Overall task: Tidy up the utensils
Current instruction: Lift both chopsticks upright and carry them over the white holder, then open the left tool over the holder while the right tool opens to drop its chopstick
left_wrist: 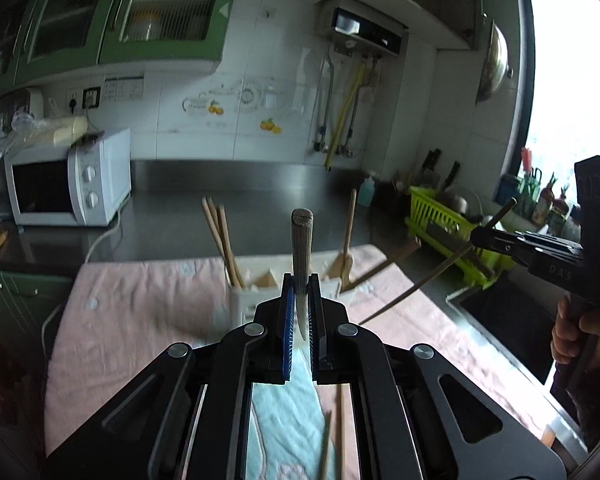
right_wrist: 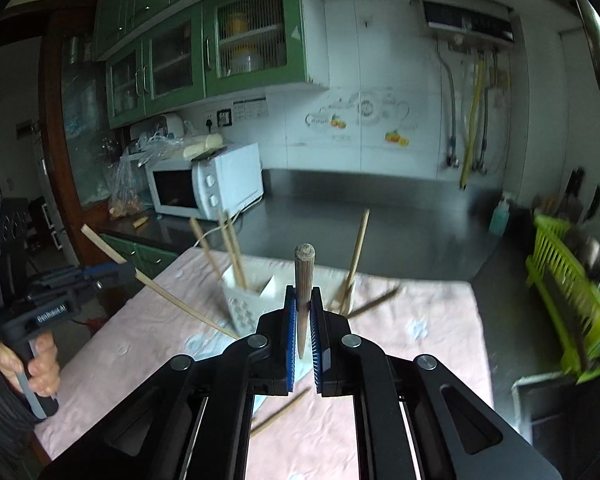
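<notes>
My left gripper point(left_wrist: 301, 286) is shut on a pale chopstick point(left_wrist: 302, 240) whose blunt end points away from me. My right gripper point(right_wrist: 303, 294) is shut on a brown chopstick point(right_wrist: 304, 272) in the same way. Each view also shows the other gripper from the side: the right gripper point(left_wrist: 475, 238) holds its chopstick point(left_wrist: 420, 284) slanting down to the left, and the left gripper point(right_wrist: 129, 271) holds its chopstick point(right_wrist: 172, 300) slanting down to the right. Both hang above a white utensil holder point(left_wrist: 246, 300) point(right_wrist: 244, 304) with several chopsticks standing in it.
A pink cloth point(left_wrist: 140, 308) point(right_wrist: 420, 320) covers the counter, with loose chopsticks point(left_wrist: 332, 440) point(right_wrist: 280, 412) lying near me. A wooden spatula point(left_wrist: 349, 236) point(right_wrist: 356, 256) stands right of the holder. A microwave point(left_wrist: 68, 184), a green dish rack point(right_wrist: 568, 304) and a sink point(left_wrist: 508, 332) surround it.
</notes>
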